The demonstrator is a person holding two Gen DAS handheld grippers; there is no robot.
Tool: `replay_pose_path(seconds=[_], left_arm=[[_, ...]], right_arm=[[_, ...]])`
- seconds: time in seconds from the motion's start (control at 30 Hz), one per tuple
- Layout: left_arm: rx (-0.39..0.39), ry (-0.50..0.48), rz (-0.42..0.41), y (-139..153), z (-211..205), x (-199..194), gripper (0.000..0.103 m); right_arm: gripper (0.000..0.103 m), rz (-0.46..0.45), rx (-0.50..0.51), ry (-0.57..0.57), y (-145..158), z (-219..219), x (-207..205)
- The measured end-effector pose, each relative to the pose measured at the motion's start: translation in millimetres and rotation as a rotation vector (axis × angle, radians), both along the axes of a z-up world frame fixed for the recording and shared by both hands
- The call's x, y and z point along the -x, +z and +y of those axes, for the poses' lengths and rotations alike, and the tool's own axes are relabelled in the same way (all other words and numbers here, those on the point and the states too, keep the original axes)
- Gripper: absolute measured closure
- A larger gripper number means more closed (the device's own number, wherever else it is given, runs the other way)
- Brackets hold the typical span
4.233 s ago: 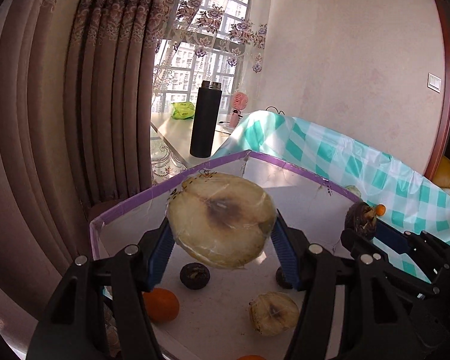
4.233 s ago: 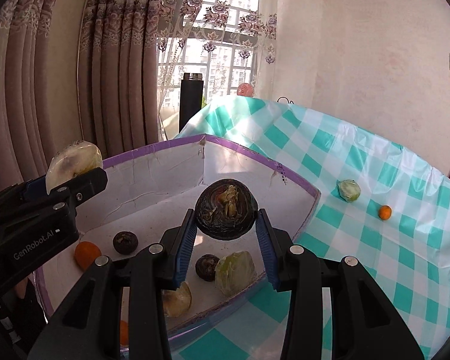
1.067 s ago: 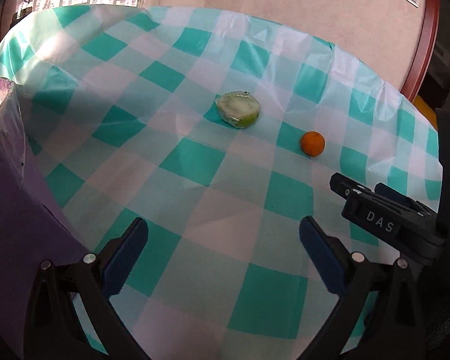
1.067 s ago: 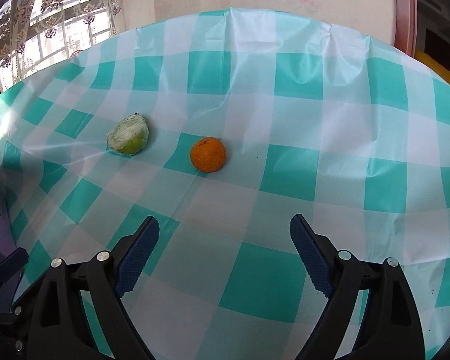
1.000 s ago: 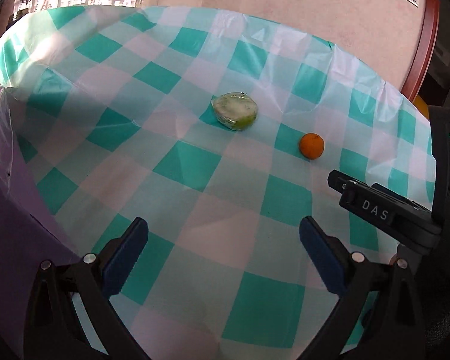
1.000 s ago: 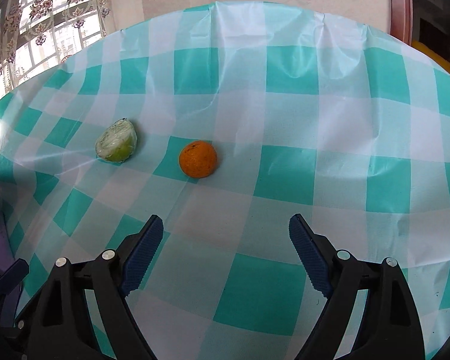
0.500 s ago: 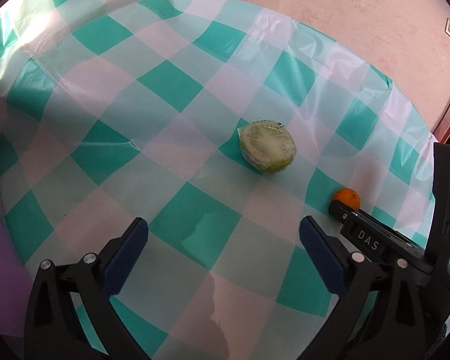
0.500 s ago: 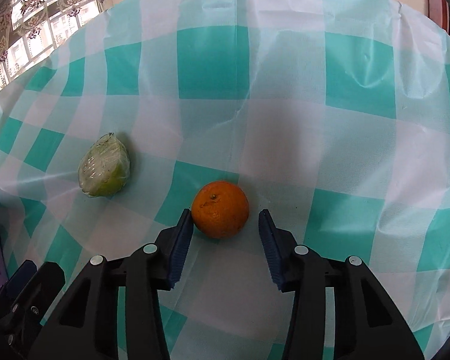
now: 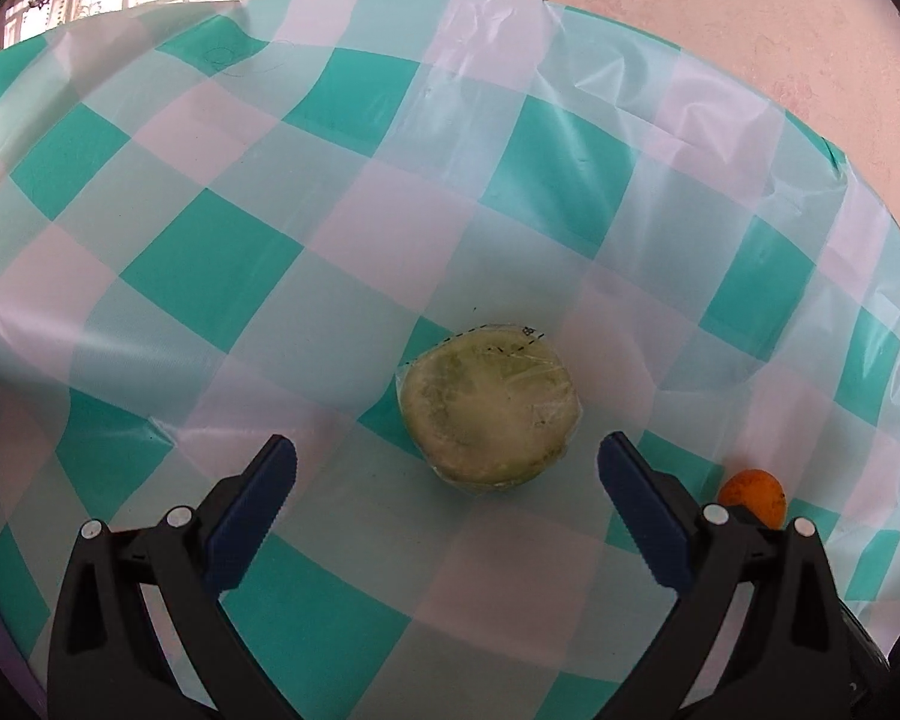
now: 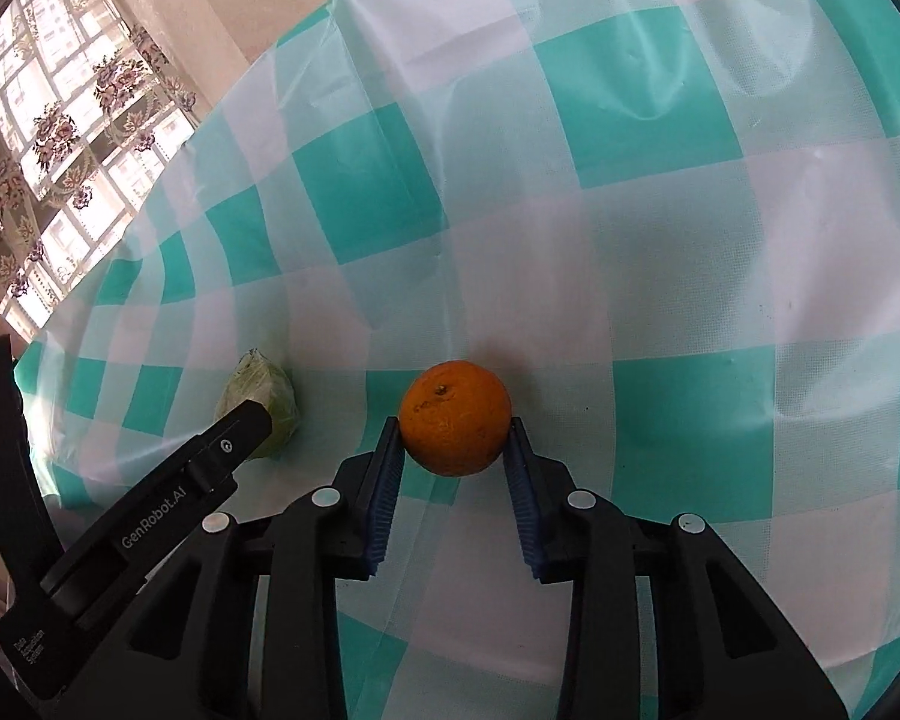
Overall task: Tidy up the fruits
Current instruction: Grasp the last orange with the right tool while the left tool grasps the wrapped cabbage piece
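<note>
A plastic-wrapped green fruit half [image 9: 489, 405] lies cut face up on the teal-and-white checked tablecloth [image 9: 210, 264]. My left gripper [image 9: 447, 456] is open, its blue pads just short of the fruit half on either side. The fruit half also shows in the right wrist view [image 10: 264, 399], partly behind the left gripper's finger. A small orange [image 10: 456, 417] sits between the blue pads of my right gripper [image 10: 455, 429], which is shut on it at table level. The orange peeks out behind the left gripper's right finger in the left wrist view [image 9: 753, 495].
The tablecloth [image 10: 690, 240] covers the whole table. A pink wall [image 9: 690, 0] stands behind the table's far edge. A window with floral lace curtains [image 10: 60, 120] is at the left.
My left gripper has moved forward and down to the wrapped fruit half, still open. My right gripper has closed its pads onto the orange. About four seconds ago both grippers held fruit over the purple-edged box.
</note>
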State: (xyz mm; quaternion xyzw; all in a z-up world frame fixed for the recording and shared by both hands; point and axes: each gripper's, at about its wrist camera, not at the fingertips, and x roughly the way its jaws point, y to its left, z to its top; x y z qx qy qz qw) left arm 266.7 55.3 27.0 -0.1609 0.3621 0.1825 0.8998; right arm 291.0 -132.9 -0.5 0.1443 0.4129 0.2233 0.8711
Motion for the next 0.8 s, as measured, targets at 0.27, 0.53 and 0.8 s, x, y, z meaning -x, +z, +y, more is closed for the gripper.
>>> replay_pose_path(seconds=[0.27,0.53,0.8], left_arm=[[-0.021,0.007,0.111,-6.9,0.5,-35.7,0.021],[0.009,-0.007,0.018,3.1,11.0,-21.1,0.042],[0.003,0.001,-0.026,11.2,11.5,-1.6,0.042]], right_arm=[[0.068,-0.003,-0.017,0.001,2.0,-7.4,1.2],[0.068,0.005,-0.019,-0.004,0.7,-11.3,1.7],[0.068,0.011,-0.029,-0.023,-0.7,-16.4,0.7]])
